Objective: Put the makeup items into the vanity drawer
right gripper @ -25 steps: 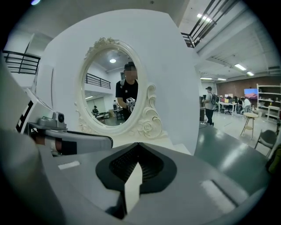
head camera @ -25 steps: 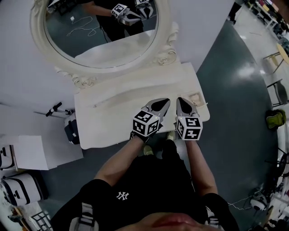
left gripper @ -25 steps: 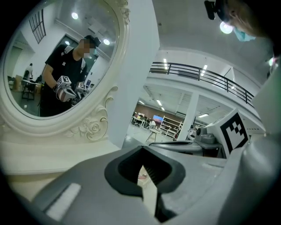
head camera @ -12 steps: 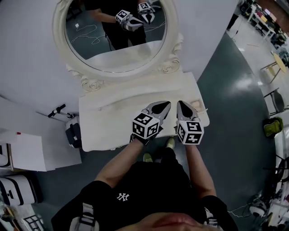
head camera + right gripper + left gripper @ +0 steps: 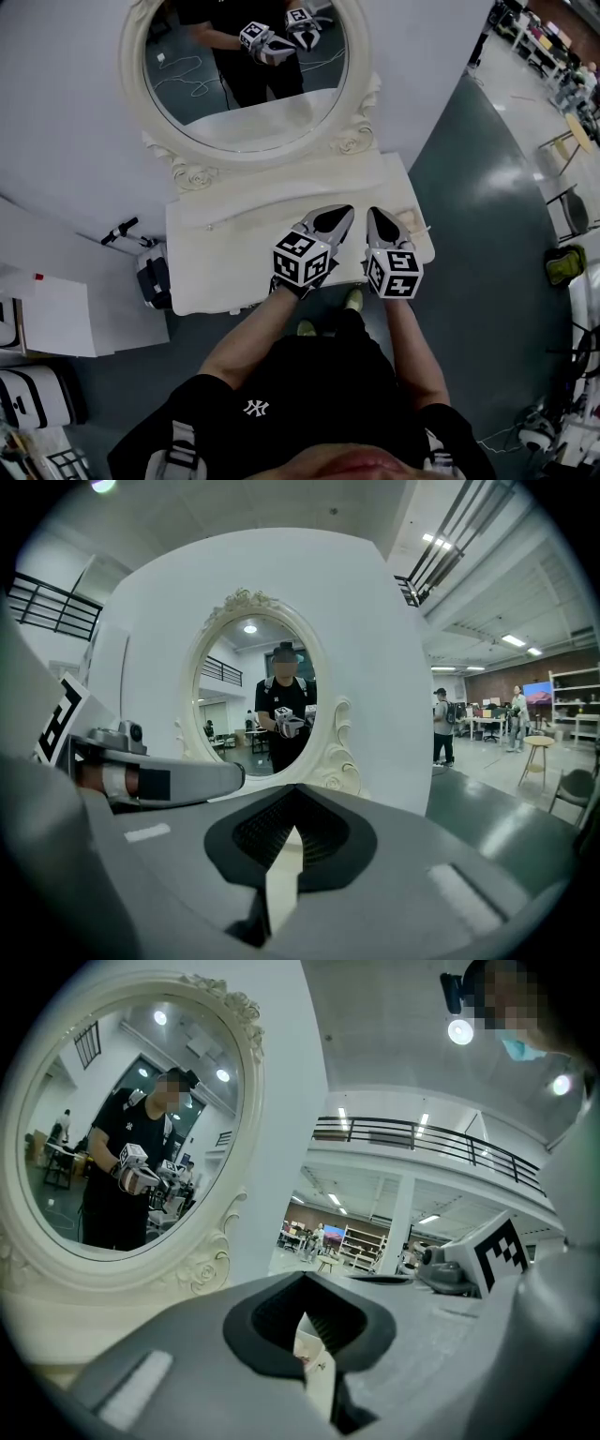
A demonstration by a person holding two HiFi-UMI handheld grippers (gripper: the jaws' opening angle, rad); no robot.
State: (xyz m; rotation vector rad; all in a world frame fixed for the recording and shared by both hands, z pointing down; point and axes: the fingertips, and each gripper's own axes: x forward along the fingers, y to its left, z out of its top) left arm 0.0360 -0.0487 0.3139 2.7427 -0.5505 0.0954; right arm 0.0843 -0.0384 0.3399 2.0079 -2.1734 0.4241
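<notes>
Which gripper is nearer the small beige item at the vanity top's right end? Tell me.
Right. The right gripper sits just left of the beige item; the left gripper is farther left.

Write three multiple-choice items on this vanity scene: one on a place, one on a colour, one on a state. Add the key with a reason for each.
1. Where are the left gripper and right gripper?
A. Side by side above the front right part of the vanity.
B. Down at the floor.
C. Resting on a chair seat.

2. What colour is the vanity?
A. Black.
B. Cream-white.
C. Red.

3. How do the right gripper's jaws stand?
A. Wide apart.
B. Clamped on a bottle.
C. Shut, with nothing between them.

Key:
1 A, the head view shows both over that corner.
2 B, the top and the mirror frame are pale cream.
3 C, the right gripper view shows the jaws closed together and empty.
</notes>
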